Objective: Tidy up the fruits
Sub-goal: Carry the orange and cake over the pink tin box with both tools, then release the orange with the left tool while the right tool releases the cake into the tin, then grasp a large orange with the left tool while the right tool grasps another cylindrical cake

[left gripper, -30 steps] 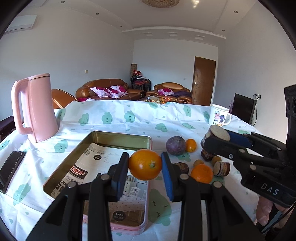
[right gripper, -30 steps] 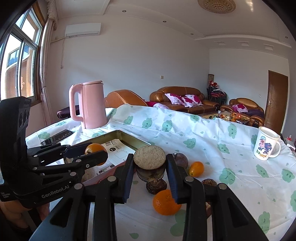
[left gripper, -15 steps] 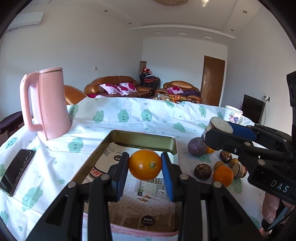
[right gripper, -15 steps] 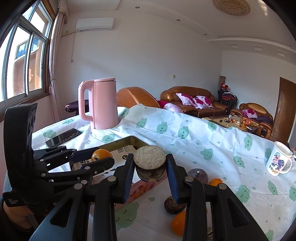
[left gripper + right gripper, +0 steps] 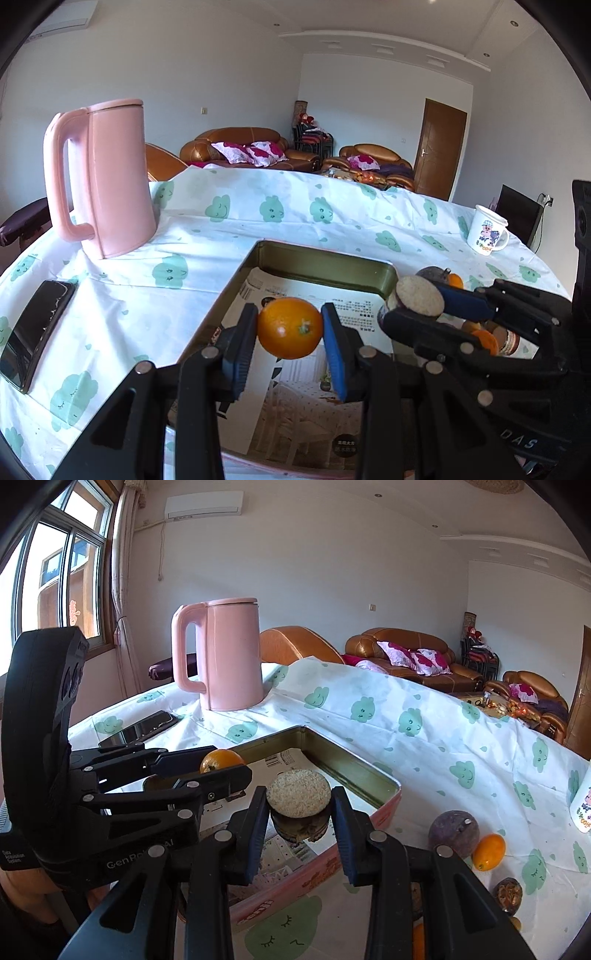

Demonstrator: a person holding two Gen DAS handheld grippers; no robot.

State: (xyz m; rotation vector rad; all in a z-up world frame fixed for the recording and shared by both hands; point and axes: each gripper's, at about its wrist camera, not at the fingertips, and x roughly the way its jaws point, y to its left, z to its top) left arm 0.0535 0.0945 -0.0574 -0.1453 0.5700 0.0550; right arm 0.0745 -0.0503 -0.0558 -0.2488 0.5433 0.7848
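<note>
Transport step, both loads over the tin (image 5: 325,258). Left gripper (image 5: 290,328) clamps the orange (image 5: 290,328); right gripper (image 5: 299,805) clamps the cut fruit (image 5: 298,794), pale face up, just right of the orange. Tin's paper lining sits directly below both. Next, probably: lower, open the jaws, keep drops apart. Loose fruit (image 5: 453,833) waits right of the tin.

Left wrist view faces tin tray (image 5: 325,264) closely; right wrist view likewise, sharing pink kettle (image 5: 231,653)
</note>
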